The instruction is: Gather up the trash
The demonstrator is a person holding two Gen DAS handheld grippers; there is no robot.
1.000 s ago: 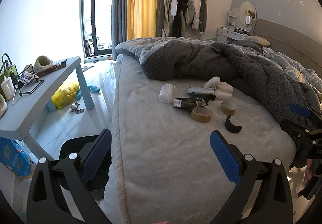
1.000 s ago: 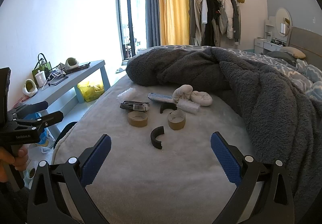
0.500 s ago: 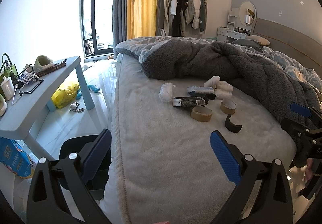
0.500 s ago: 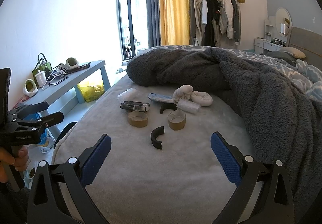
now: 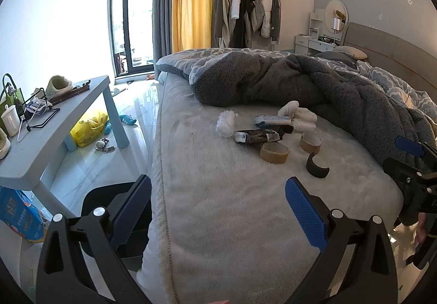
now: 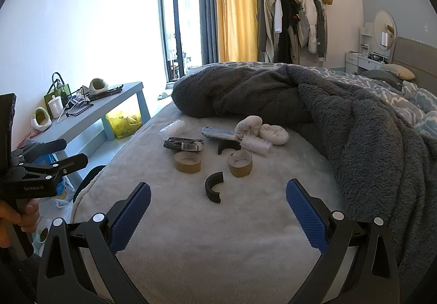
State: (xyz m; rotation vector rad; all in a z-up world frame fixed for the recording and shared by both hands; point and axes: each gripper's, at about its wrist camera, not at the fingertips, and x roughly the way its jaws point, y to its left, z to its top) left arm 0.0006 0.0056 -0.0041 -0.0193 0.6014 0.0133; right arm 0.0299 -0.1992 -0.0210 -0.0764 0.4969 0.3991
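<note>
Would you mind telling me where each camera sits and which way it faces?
Left wrist: on the left gripper, by the bed's left edge, facing along the bed; the right gripper shows at right.
Right wrist: on the right gripper, facing across the bed toward the window; the left gripper and a hand show at left.
Shared: the tape rolls, the grey blanket.

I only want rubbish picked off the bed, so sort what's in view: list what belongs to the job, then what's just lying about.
For the job:
- black curved scrap
- two cardboard tape cores
- crumpled dark wrapper
- clear plastic wads

Lying about:
- rolled white socks
- grey blanket
- side table
- yellow bag
</note>
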